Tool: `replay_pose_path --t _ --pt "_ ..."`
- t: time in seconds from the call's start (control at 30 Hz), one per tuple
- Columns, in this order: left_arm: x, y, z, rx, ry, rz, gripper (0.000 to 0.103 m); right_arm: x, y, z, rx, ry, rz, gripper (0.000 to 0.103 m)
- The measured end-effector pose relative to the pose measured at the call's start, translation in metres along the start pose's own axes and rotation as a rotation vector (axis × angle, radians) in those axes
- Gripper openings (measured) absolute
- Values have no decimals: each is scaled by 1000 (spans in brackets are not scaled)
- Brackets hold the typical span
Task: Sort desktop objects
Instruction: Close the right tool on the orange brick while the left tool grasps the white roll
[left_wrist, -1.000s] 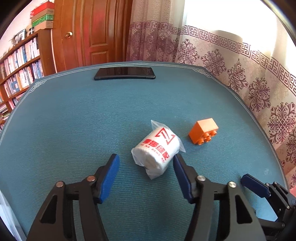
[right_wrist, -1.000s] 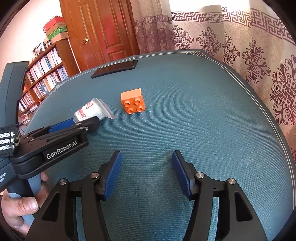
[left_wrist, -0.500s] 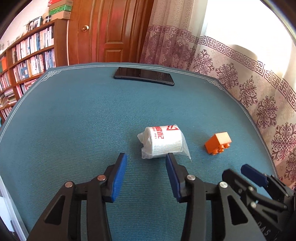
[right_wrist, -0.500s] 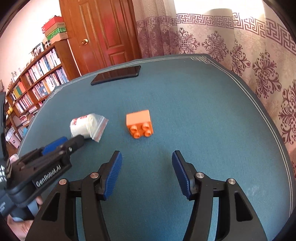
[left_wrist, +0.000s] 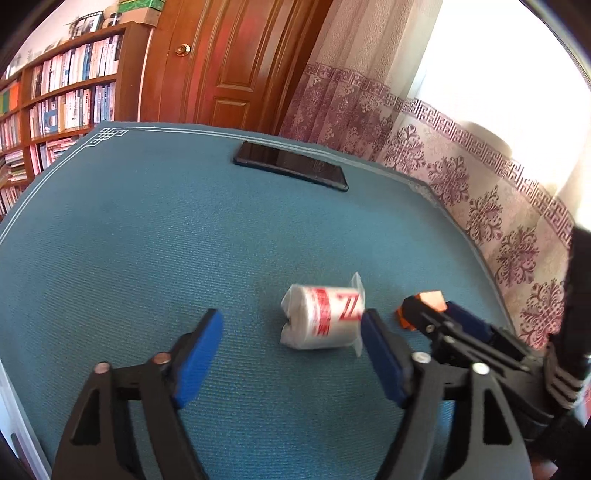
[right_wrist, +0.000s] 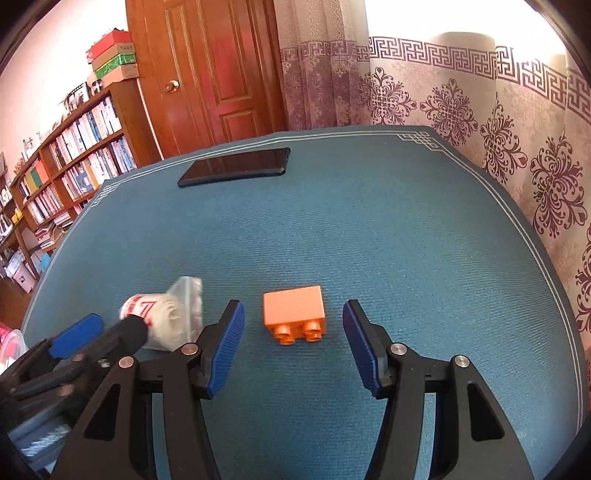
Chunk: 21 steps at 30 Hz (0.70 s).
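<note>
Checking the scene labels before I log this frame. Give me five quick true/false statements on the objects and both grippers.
1. The right gripper is open around the orange brick. True.
2. The left gripper is shut on the wrapped roll. False: it is open, and the roll lies on the table between its fingers.
3. The phone lies flat near the far edge of the blue table cover. True.
4. The brick's studs point at the ceiling. False: they face the right wrist camera.
5. The roll stands on end. False: it lies on its side.

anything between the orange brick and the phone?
Nothing: right wrist view shows only bare blue table cover between orange brick and phone.
</note>
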<state>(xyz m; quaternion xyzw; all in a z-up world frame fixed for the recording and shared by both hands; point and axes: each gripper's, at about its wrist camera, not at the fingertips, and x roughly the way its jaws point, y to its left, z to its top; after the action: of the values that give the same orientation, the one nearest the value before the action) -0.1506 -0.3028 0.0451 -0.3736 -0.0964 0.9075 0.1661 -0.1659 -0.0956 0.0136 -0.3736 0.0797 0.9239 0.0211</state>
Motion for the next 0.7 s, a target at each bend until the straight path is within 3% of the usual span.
replay_pose_path --t 0.13,0.57,0.7 --pt "-1 -2 2 6 -13 -16 82 7 -1 -5 -18 29 -3 36" --pt "16 -17 7 54 -22 14 82 -17 -23 -17 48 4 3 36" --pt "30 -26 3 95 14 52 82 -27 -29 -22 64 -5 7 36"
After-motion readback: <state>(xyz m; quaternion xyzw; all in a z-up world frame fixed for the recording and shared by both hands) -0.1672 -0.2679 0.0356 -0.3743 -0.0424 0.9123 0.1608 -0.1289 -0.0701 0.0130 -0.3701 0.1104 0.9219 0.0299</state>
